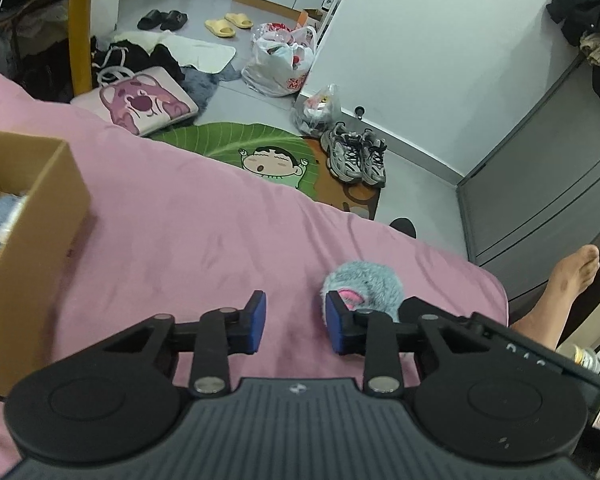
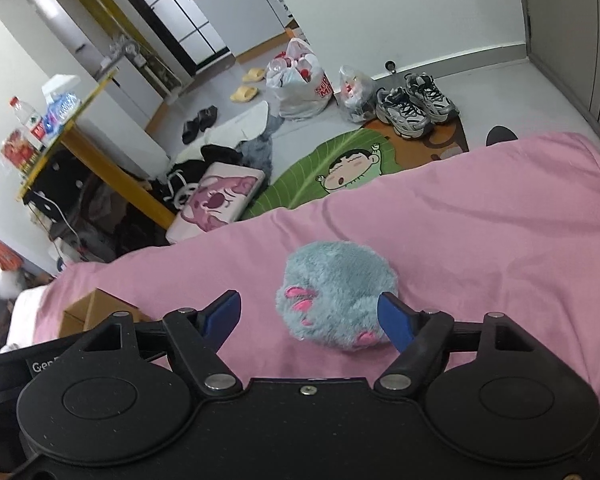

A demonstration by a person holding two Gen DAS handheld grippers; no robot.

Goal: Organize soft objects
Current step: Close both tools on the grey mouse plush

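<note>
A round, fluffy blue-grey plush toy [image 2: 338,294] with pink embroidered marks is lying on the pink bedsheet [image 2: 480,216], between the spread fingers of the right gripper [image 2: 312,318], nearer its right blue pad. The left gripper [image 1: 296,326], jaws also apart, is hovering just left of the toy. A cardboard box [image 1: 40,216] is sitting further left. Beyond the bed, a leaf-shaped cartoon rug [image 2: 340,164] and sneakers [image 2: 416,106] are lying on the grey floor.
</note>
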